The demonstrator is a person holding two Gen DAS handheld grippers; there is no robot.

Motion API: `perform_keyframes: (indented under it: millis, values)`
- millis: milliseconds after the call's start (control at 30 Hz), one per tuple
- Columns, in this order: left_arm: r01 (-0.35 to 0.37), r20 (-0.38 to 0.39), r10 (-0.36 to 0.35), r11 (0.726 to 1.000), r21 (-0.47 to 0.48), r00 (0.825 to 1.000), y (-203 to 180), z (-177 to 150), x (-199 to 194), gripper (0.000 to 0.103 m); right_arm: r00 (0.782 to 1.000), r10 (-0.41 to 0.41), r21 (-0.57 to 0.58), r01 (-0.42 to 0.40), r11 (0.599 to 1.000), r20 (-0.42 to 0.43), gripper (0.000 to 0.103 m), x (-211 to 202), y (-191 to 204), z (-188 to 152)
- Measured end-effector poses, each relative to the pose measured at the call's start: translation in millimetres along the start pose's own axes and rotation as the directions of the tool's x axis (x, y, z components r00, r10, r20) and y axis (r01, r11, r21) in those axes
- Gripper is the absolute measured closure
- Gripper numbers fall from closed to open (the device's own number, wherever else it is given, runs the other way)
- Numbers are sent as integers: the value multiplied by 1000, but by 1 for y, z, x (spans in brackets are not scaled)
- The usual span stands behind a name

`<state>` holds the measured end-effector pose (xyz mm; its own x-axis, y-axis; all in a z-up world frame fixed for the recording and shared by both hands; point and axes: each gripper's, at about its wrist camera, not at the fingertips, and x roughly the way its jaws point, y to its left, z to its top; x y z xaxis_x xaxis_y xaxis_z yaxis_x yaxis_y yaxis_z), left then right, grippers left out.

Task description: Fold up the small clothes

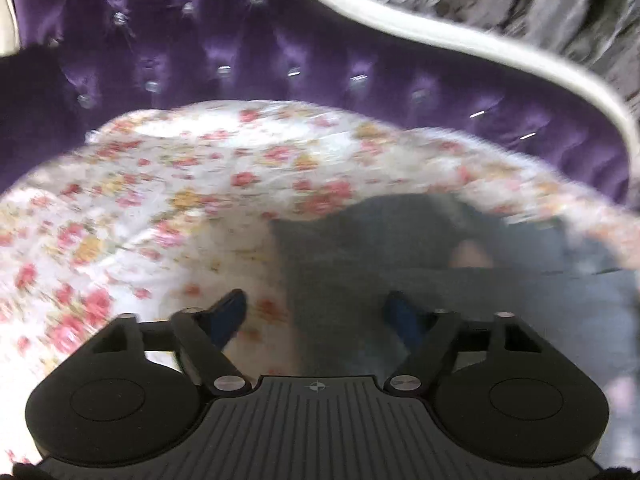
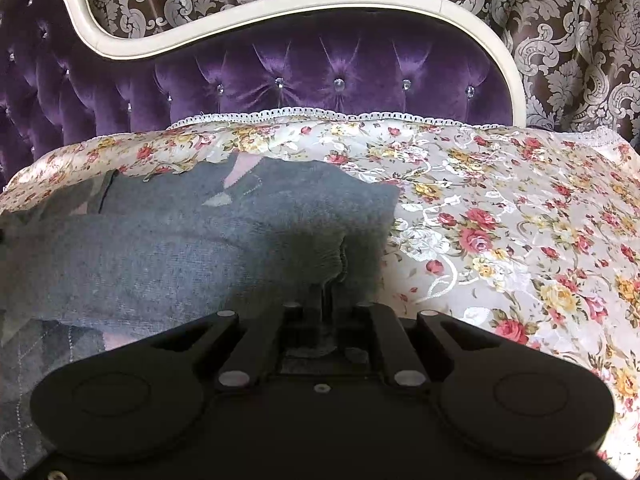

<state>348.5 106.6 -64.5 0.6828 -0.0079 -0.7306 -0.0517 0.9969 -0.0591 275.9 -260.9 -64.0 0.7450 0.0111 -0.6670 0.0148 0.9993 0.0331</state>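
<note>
Damask curtains [image 2: 568,40] in brown and silver hang behind a tufted purple velvet headboard [image 2: 320,68] edged with a curved cream frame [image 2: 280,6]. Below it spreads the bed's floral bedspread [image 2: 500,220], white with red and yellow roses and a lace trim at its 12 o'clock edge. On the bedspread lies a grey knitted garment [image 2: 180,240], filling the 9 o'clock half of the right wrist view and the 3 o'clock side of the blurred left wrist view. The right tool [image 2: 326,288] is closed on a bunched edge of the garment at the view's centre. The left tool [image 1: 316,312] stands open over the garment's edge, its blue-tipped fingers [image 1: 234,308] apart with nothing pinched between them.
</note>
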Motion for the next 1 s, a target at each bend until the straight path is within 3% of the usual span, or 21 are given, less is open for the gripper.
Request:
perform_keyframes:
  millis: [67,267,300,367,400,433,533,700,833,933,1000]
  values:
    - [-51,-1,51,999,-9,999,10,-3,11,32,1000,4,3,-4,1000,6,88,0,-1,-1]
    - [-59,30,58,998,22,998,19,-9,12,30,1000,11,24,-12,1000,22,88,-2,-6,-4]
    - [-57,29,56,998,21,998,20,-4,13,30,1000,7,29,-8,1000,22,83,-2,-7,-3]
    - [-57,28,57,998,22,998,20,-4,13,30,1000,-15,53,14,999,26,54,-4,-11,-2]
    - [-58,29,58,998,22,998,20,-4,14,30,999,-38,71,36,997,26,32,-5,-14,-2]
    - [-59,30,58,998,22,998,20,-4,14,30,998,-49,88,46,995,32,28,-6,-17,-2]
    - [-60,34,59,998,23,998,19,-2,15,29,994,-73,113,64,991,77,29,-12,-22,-1]
    - [-68,37,67,998,14,997,18,-3,15,25,995,-43,84,34,996,96,29,-8,-11,12]
    - [-70,46,70,997,8,997,21,-5,15,21,998,-62,28,62,998,15,29,18,-2,18]
    - [-47,44,47,999,7,998,25,-5,11,21,997,-68,71,69,995,-21,21,31,-11,16]
    - [-19,32,20,1000,-23,999,32,-6,4,21,997,-62,103,65,993,-36,21,28,-18,19]
